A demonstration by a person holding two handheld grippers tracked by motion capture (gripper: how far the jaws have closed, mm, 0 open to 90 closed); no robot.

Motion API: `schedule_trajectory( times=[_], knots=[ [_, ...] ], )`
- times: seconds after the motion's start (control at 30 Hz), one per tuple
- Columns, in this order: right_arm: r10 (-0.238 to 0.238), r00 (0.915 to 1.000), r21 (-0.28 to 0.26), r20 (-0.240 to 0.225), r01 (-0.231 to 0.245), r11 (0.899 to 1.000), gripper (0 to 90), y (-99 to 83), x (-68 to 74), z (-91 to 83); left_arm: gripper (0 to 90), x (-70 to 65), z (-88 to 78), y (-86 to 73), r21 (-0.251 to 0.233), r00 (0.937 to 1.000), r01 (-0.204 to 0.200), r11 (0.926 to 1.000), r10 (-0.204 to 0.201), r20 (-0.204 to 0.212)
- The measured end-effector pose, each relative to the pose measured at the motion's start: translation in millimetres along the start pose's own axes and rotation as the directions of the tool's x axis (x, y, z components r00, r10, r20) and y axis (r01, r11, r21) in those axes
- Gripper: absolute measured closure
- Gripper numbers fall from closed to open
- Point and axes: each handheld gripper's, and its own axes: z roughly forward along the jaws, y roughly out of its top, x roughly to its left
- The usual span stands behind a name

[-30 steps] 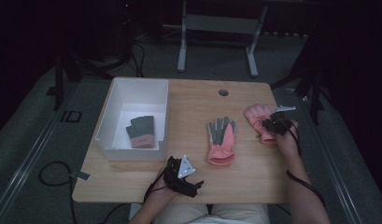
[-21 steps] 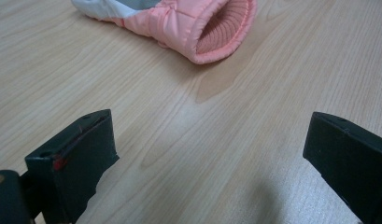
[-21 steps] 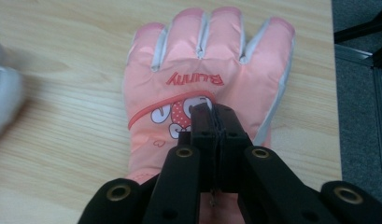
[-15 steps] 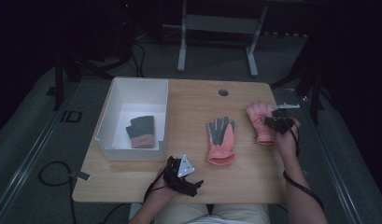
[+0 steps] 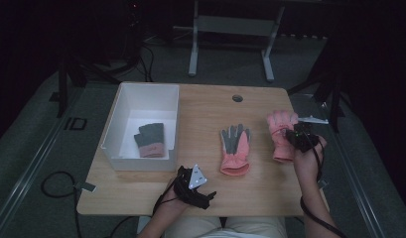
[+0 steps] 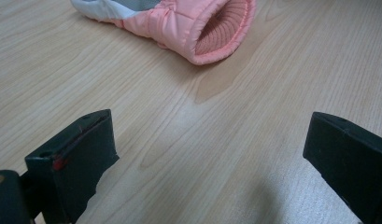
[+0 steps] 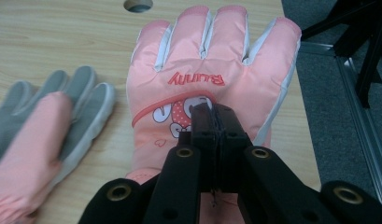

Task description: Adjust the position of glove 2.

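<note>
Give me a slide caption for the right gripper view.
Right hand-held gripper shut on the back of a pink glove, beside its mate.

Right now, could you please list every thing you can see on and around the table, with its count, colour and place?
Table: one, light wood, centre of the high view.
Bin: one, white, on the table's left part.
Grey glove: one, grey with a pink cuff, inside the bin.
Middle glove: one, pink with a grey palm, lying flat mid-table.
Right glove: one, pink with a cartoon print, near the table's right edge.
Round hole: one, dark, near the table's far edge.
Left hand-held gripper: black, near the front edge, jaws wide apart over bare wood.
Right hand-held gripper: black, jaws pinched on the right glove's back.
</note>
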Motion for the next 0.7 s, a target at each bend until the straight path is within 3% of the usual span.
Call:
schedule_trajectory(
  times=[0.07,0.23,0.47,0.7],
  knots=[
    [0.015,0.9999,-0.016,0.001,-0.015,1.0,88.3,-3.0,2.7,-13.1,2.1,0.7,-0.1,0.1,0.0,1.0,0.002,1.0,-0.002,-0.001],
    [0.036,0.9993,-0.023,0.006,-0.036,0.999,88.3,-14.7,6.1,-22.8,2.1,0.8,0.1,-0.3,0.0,1.0,0.004,1.0,-0.004,-0.003],
    [0.06,0.9981,0.004,0.015,-0.06,0.998,88.3,-29.5,6.2,-12.9,2.1,0.3,1.1,-0.5,0.004,1.0,-0.002,1.0,0.002,-0.006],
    [0.067,0.9977,0.081,0.008,-0.068,0.994,88.2,-50.5,8.2,17.3,2.1,-0.6,0.6,-0.5,0.002,0.9999,-0.008,1.0,0.008,-0.007]
  ],
)
